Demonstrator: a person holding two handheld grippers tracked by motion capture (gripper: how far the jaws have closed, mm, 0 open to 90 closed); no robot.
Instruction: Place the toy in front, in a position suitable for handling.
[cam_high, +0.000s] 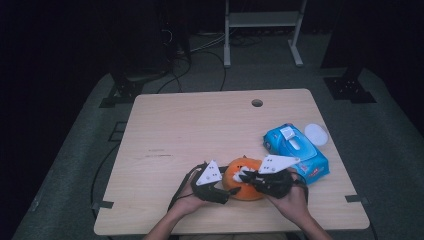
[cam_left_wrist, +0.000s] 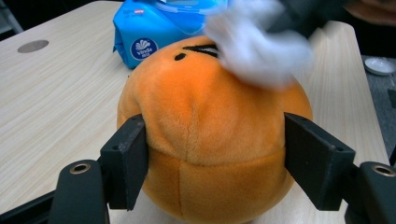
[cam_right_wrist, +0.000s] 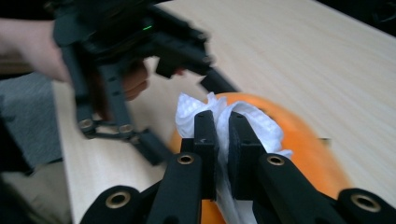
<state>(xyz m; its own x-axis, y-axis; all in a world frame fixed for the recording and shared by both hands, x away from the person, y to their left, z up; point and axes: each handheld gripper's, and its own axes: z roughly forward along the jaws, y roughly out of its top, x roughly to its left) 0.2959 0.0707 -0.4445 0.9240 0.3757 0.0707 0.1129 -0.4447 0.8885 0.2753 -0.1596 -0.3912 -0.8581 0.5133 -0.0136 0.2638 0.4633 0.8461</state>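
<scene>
Orange plush (cam_left_wrist: 210, 140) gripped between left tongs (cam_left_wrist: 215, 158); right tongs (cam_right_wrist: 223, 140) pinch wipe (cam_right_wrist: 254, 126) atop.

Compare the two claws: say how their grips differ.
The left claw stands wide, its jaws on either side of the orange plush toy; the right claw is nearly closed, pinching a white wipe. The left works the toy's sides; the right presses the wipe on top. Both meet at the same toy.
</scene>
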